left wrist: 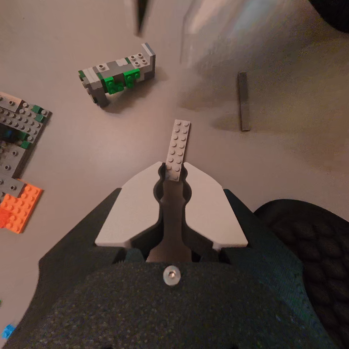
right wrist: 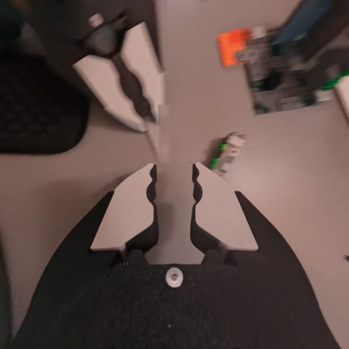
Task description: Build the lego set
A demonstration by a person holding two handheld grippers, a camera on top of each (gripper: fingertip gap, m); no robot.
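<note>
A long, thin, light grey studded Lego plate (left wrist: 177, 149) sticks out toward 12 o'clock from the left gripper (left wrist: 173, 172), whose white fingers pinch its near end above the pale tabletop (left wrist: 94, 160). At 11 o'clock lies a grey-and-green brick assembly (left wrist: 118, 75), at 9 o'clock a grey baseplate with orange corner (left wrist: 17, 170), at 1 o'clock a dark grey bar (left wrist: 243, 102). The right gripper (right wrist: 174, 167) hangs empty, fingers moderately apart.

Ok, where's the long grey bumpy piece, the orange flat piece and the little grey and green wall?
long grey studded plate (left wrist: 178, 145), left wrist view, studded middle.
orange flat plate (left wrist: 18, 207), left wrist view, studded top.
small grey and green wall (left wrist: 120, 75), left wrist view, grey top.
</note>
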